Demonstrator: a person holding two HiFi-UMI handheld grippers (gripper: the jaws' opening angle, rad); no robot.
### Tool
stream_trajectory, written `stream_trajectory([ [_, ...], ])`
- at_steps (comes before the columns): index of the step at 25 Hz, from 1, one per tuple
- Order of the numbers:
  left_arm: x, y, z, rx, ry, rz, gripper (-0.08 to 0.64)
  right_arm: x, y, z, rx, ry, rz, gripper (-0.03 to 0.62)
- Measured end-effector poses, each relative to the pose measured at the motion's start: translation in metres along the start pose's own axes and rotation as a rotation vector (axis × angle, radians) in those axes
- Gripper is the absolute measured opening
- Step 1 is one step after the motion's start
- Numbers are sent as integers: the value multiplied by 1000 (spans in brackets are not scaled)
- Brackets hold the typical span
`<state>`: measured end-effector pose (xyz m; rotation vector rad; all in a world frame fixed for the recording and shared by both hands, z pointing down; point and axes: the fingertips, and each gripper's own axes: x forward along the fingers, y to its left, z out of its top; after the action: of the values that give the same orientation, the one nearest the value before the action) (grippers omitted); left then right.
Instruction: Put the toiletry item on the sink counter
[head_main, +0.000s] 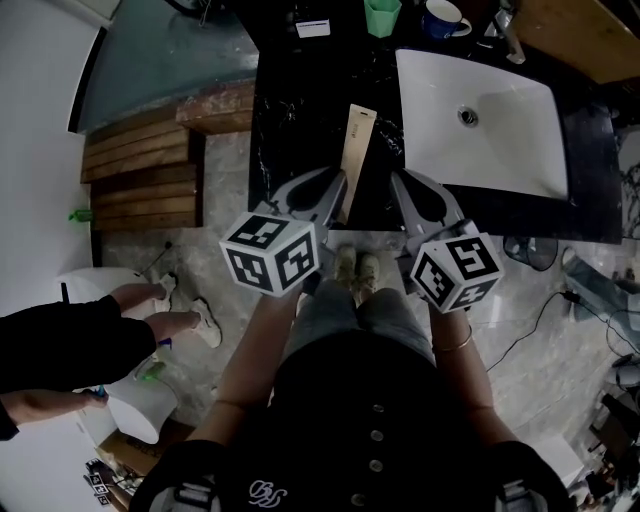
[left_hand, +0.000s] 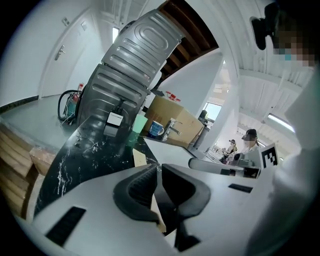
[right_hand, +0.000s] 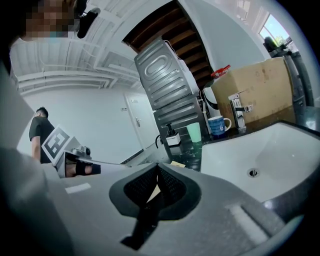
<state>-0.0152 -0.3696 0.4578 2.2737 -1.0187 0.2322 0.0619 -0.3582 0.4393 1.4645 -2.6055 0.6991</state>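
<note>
Left gripper (head_main: 338, 180): held over the near edge of the black marble counter (head_main: 300, 120), jaws drawn together to a narrow slit. Nothing is seen clamped. In the left gripper view (left_hand: 156, 170) a strip of tan shows through the slit, from below.

Right gripper (head_main: 397, 178): held just to the right of the left one, also at the counter's near edge. Its own view (right_hand: 156, 167) shows the pads closed, with only a pale sliver between them and nothing held.

Toiletry item: a long, flat tan box (head_main: 356, 150) lies on the counter, wide face up, just left of the white sink (head_main: 500, 130). It runs lengthwise from far to near. Its near end reaches almost to the counter edge, close against the left gripper's tip. Contact between the two cannot be confirmed. The box also shows beyond the jaws in both gripper views (left_hand: 139, 157) (right_hand: 176, 164).

Far edge of counter, left to right: a small white box (head_main: 313, 28), a green cup (head_main: 382, 17), a blue mug (head_main: 440, 18) and the faucet (head_main: 508, 35).

Left of the counter there is a wooden slatted platform (head_main: 140, 165). A second person (head_main: 60, 345) stands at the near left.
</note>
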Motion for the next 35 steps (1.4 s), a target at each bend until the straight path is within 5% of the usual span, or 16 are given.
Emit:
stream_trajectory([
  [19, -34, -62, 96, 202, -234, -146, 17, -22, 42, 94, -175, -160, 93, 5],
  [35, -56, -90, 144, 320, -390, -123, 15, -31, 71, 142, -338, -256, 117, 5],
])
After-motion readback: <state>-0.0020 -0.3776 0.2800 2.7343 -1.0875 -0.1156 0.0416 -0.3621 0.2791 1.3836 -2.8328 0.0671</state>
